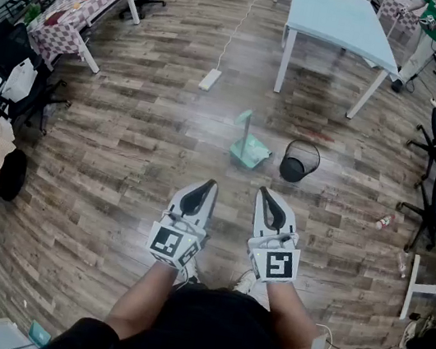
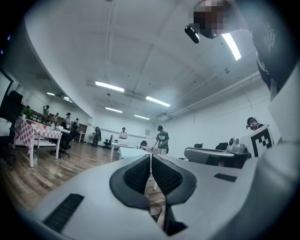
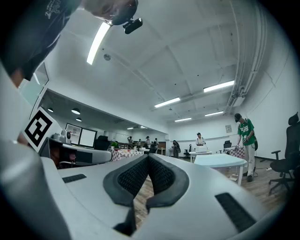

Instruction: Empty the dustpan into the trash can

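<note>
Left tool (image 1: 210, 185) and right tool (image 1: 264, 193): both closed, pads together, nothing held, side by side in front of the person. Green dustpan (image 1: 251, 152) sits on the wooden floor (image 1: 141, 139) ahead of them, handle up, just left of the black trash can (image 1: 298, 163)

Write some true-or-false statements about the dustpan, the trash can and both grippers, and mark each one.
1. The dustpan stands on the floor beside the trash can. True.
2. The left gripper holds the dustpan. False: it is shut on nothing, and the dustpan is well ahead of it.
3. The right gripper is shut with nothing between its jaws. True.
4. The trash can is green. False: it is black; the dustpan is the green thing.
</note>
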A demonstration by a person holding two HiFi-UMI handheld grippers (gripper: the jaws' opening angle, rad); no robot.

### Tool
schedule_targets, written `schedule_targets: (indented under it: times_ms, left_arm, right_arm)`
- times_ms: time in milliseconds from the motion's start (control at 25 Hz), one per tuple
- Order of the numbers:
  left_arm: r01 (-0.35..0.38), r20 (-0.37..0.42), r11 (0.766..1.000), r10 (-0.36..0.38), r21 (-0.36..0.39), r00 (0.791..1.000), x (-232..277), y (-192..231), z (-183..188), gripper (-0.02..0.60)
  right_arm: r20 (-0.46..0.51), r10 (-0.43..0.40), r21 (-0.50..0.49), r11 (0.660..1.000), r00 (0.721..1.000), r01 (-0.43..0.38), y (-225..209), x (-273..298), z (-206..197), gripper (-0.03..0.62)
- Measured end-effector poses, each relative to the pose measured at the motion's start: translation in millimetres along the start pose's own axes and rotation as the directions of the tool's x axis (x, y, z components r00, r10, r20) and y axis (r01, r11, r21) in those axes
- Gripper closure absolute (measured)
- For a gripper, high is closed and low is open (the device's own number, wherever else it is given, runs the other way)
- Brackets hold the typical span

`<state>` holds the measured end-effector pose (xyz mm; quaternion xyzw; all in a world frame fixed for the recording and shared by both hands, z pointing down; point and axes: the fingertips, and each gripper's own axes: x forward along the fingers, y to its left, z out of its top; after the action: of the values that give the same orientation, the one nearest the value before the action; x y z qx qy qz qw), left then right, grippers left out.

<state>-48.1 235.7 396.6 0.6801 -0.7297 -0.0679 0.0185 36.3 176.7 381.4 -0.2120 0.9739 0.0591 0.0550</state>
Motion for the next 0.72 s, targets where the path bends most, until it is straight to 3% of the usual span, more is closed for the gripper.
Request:
schedule_targets:
  times_ms: [400, 720]
  left_arm:
    - [0.019, -0.017, 1.0, -0.018, 0.021, 1.0, -18.3, 21.6, 0.1, 0.554]
    - [0.103, -0.054, 0.994, -0.101, 0.033, 0.993, -23.2, 54.7, -4.7, 0.554]
  right_arm:
    - [0.007, -0.03, -0.019, 0.999, 1.0, 0.03, 26.7, 9.2, 4.6, 0.571]
    - [0.005, -0.101, -0.016, 0.995, 0.995, 0.101, 49.5, 26.8, -7.2, 0.571]
